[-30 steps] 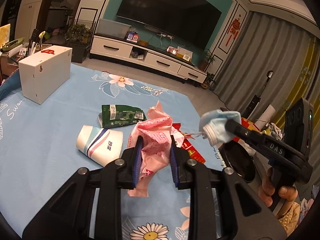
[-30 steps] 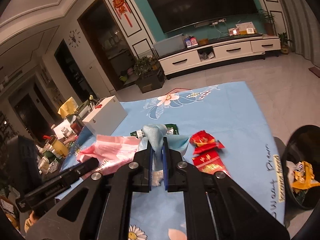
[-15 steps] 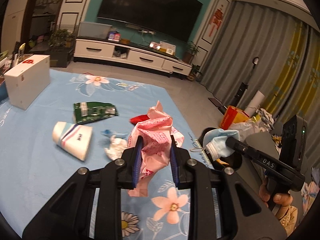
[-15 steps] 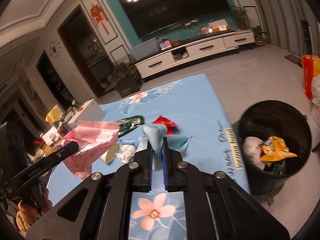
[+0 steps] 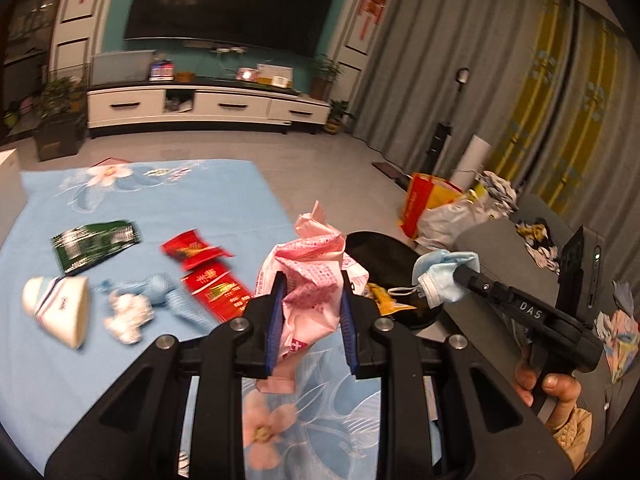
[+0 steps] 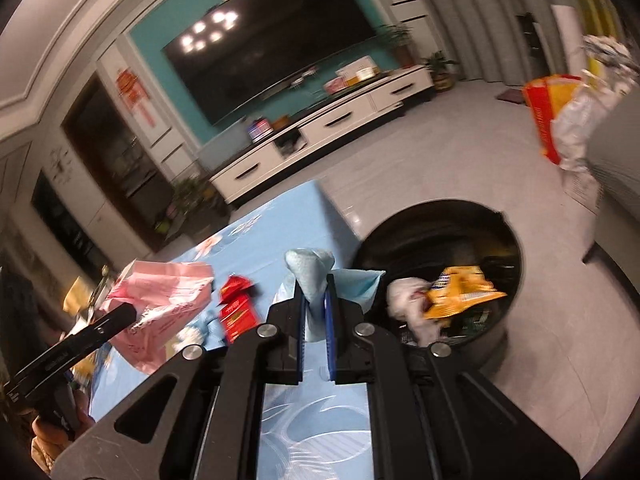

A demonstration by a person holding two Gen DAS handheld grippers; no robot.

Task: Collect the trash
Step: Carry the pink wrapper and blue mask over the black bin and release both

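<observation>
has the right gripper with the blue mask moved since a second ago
Yes. The right gripper, shut on the blue mask, has swung off the blue cloth toward the black bin.

Blue floral tablecloth point(image 5: 224, 200) with green packet point(image 5: 96, 244), red wrappers point(image 5: 208, 276), paper cup point(image 5: 60, 308).

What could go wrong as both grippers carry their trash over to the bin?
1. The face mask hangs loosely from the right gripper, an ear loop dangling; it might snag on the bin rim.
2. The pink wrapper in the left gripper is bulky and sits short of the bin; released early, it would likely land on the blue cloth.
3. Both grippers are close together and could bump.
</observation>
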